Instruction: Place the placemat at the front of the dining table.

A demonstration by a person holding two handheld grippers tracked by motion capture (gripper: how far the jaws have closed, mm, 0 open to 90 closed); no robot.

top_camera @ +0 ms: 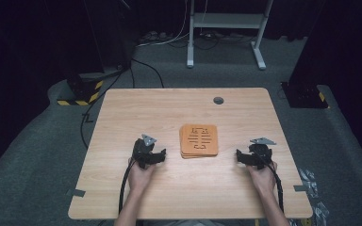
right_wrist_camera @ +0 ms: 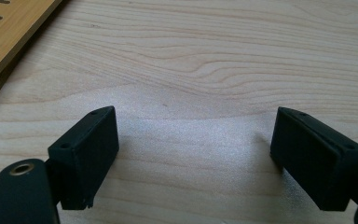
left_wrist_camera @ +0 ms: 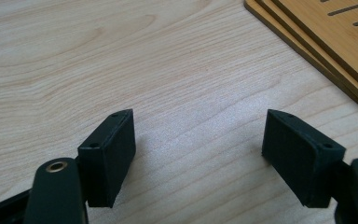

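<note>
Your left hand-held gripper [top_camera: 161,155] and right hand-held gripper [top_camera: 240,156] rest low over the wooden counter [top_camera: 136,108], one on either side of a stack of orange slotted boards [top_camera: 198,140] lying flat near the counter's middle. Both hold their jaws spread wide with only bare wood grain between them. Each gripper view catches an edge of the stack near an upper corner, apart from the jaws.

I'm looking at a lab or recording studio: a lone wooden tabletop [top_camera: 169,108] is standing on grey carpet [top_camera: 37,155], black curtains [top_camera: 23,37] are closing it in, cables [top_camera: 169,40] are trailing past hazard-taped stand feet [top_camera: 82,89] and a white frame [top_camera: 226,33]
</note>
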